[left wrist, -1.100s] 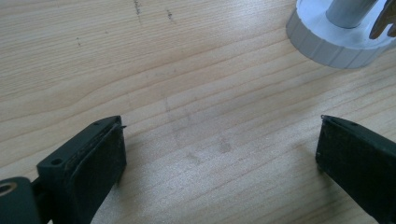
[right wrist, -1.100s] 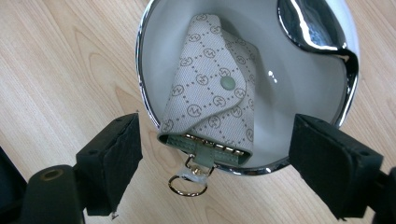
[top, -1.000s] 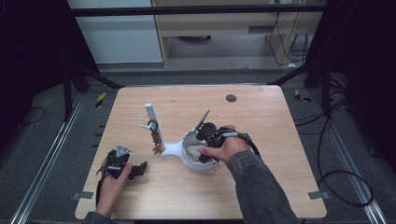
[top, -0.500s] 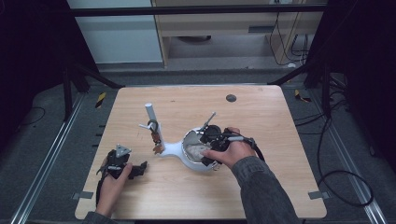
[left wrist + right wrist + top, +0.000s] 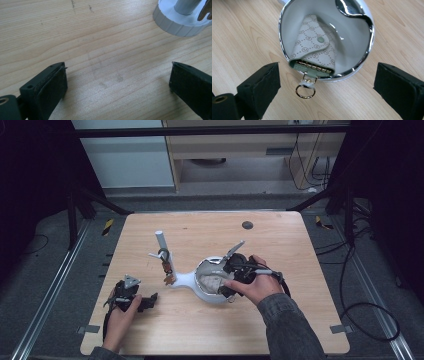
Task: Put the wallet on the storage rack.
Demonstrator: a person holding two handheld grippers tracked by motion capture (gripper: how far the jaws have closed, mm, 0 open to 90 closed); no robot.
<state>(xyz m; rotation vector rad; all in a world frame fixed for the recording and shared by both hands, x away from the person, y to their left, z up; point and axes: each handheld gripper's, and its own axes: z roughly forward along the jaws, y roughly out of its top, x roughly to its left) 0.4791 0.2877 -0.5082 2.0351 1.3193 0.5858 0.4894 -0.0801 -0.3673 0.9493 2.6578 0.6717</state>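
Note:
A beige patterned key pouch (image 5: 314,50) lies inside a white bowl with a chrome rim (image 5: 367,45). Its metal ring (image 5: 305,91) hangs out over the rim onto the table. My right gripper (image 5: 328,83) points at the bowl, open; its jaws have just been opening, and neither pad touches the pouch or ring. In the high view the right gripper (image 5: 227,276) sits at the right side of the bowl (image 5: 200,292), with the pouch (image 5: 212,281) inside. My left gripper (image 5: 147,301) rests open at the table's front left with bare wood between its jaws (image 5: 117,82).
The bowl joins a white stand with an upright post (image 5: 162,245) carrying small hanging keys (image 5: 167,272). Its round base (image 5: 175,23) lies ahead of the left gripper. A dark round hole (image 5: 247,225) marks the far tabletop. Metal rails run along both table sides.
The right hand has drawn back to the right, away from the bowl, and its jaws have spread. The pouch stays in the bowl. The left hand has not moved.

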